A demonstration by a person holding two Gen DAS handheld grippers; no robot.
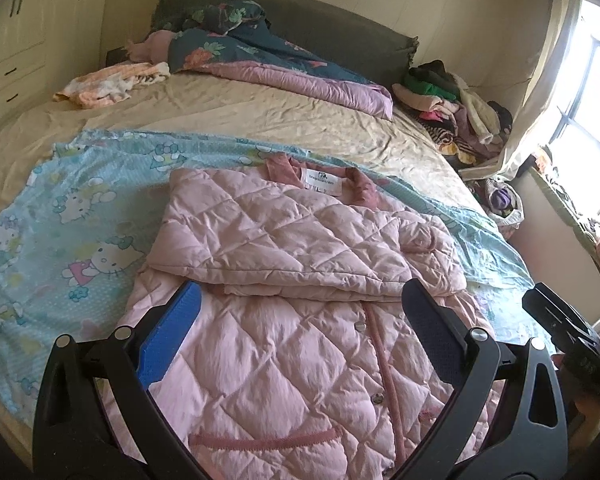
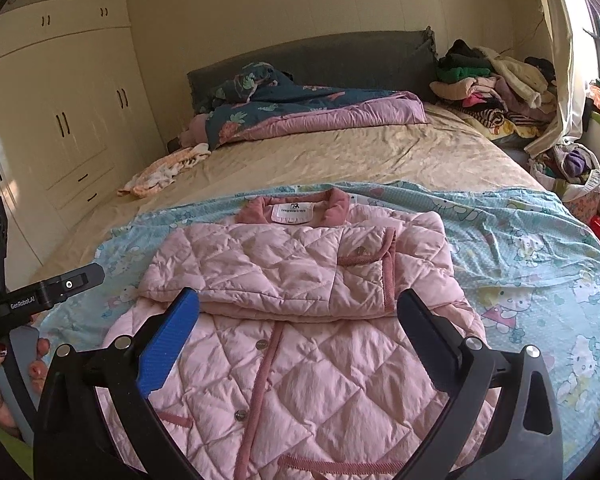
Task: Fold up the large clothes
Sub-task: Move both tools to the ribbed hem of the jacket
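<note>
On the bed's near edge, a pink quilted jacket (image 2: 300,320) lies with sleeves folded in; both tools, left tool (image 1: 300,320) and right tool (image 2: 298,316), hover open and empty, likely poised to lift the hem toward the collar.

And there it was: the pink quilted jacket (image 1: 300,320) lay flat across the centre and lower frame, front up, sleeves folded over its chest, darker pink collar toward the upper middle, white label showing, buttons fastened.
</note>
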